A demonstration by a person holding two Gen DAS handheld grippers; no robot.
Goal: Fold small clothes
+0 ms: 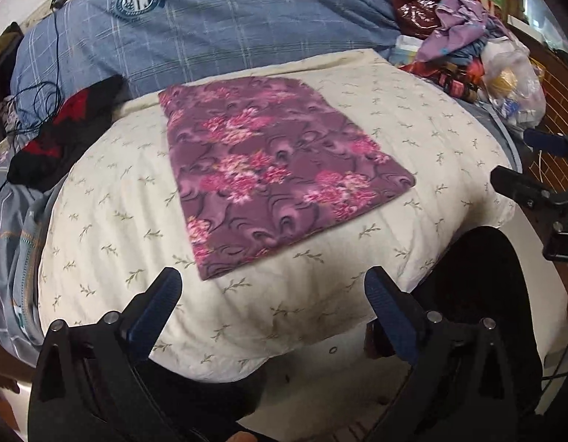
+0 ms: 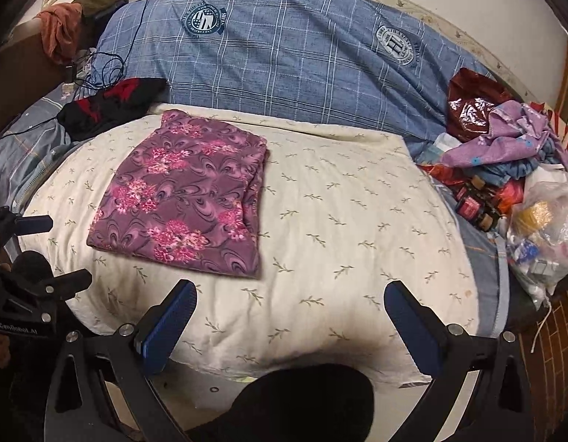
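A purple garment with pink flowers lies folded into a flat rectangle on the cream quilt; in the right wrist view it sits left of centre on the quilt. My left gripper is open and empty, hovering just short of the garment's near edge. My right gripper is open and empty, over bare quilt to the right of the garment. The right gripper also shows at the right edge of the left wrist view, and the left gripper at the left edge of the right wrist view.
A blue plaid duvet lies behind the quilt. A black and red garment with cables sits at the back left. A pile of purple cloth, bottles and plastic bags is on the right. A dark seat is below.
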